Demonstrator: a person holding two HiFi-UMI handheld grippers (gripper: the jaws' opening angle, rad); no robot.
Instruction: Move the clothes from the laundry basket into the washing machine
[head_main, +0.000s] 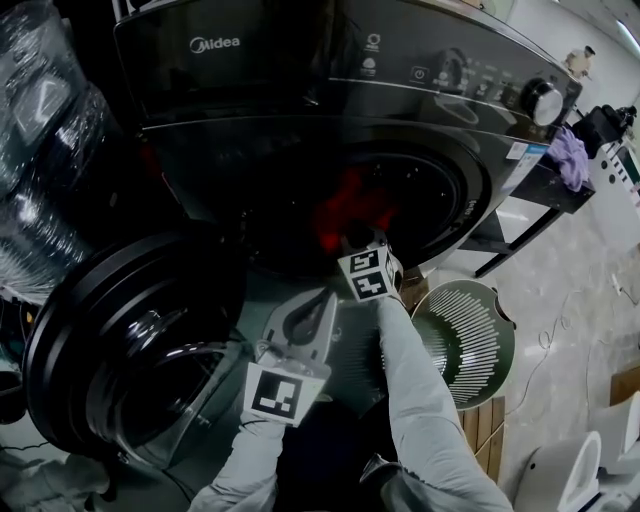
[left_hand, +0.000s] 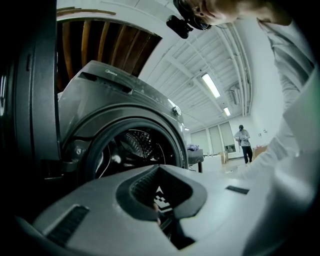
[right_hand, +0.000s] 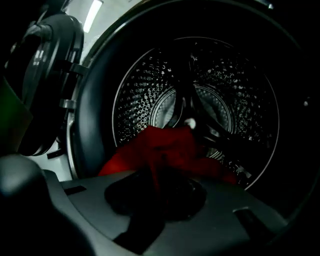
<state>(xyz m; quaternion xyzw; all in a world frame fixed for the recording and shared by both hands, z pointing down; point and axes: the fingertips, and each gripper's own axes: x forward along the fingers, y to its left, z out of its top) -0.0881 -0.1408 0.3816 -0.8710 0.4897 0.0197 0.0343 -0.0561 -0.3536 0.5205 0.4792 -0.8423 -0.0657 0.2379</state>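
A red garment (head_main: 350, 205) lies at the mouth of the dark Midea washing machine (head_main: 300, 70). In the right gripper view this red garment (right_hand: 165, 147) is heaped at the front of the steel drum (right_hand: 210, 85), and a fold of it runs down between the jaws. My right gripper (head_main: 353, 238) reaches into the opening, shut on that fold. My left gripper (head_main: 318, 305) hovers level just outside, below the opening, with its fingertips together and nothing in them. The white slotted laundry basket (head_main: 480, 330) stands on the floor to the right; its contents are hidden.
The round machine door (head_main: 130, 330) hangs wide open at the left, close beside my left arm. Plastic-wrapped bundles (head_main: 40, 150) stand further left. A black table (head_main: 545, 190) with purple cloth stands right of the machine. A person (left_hand: 243, 142) stands far off in the room.
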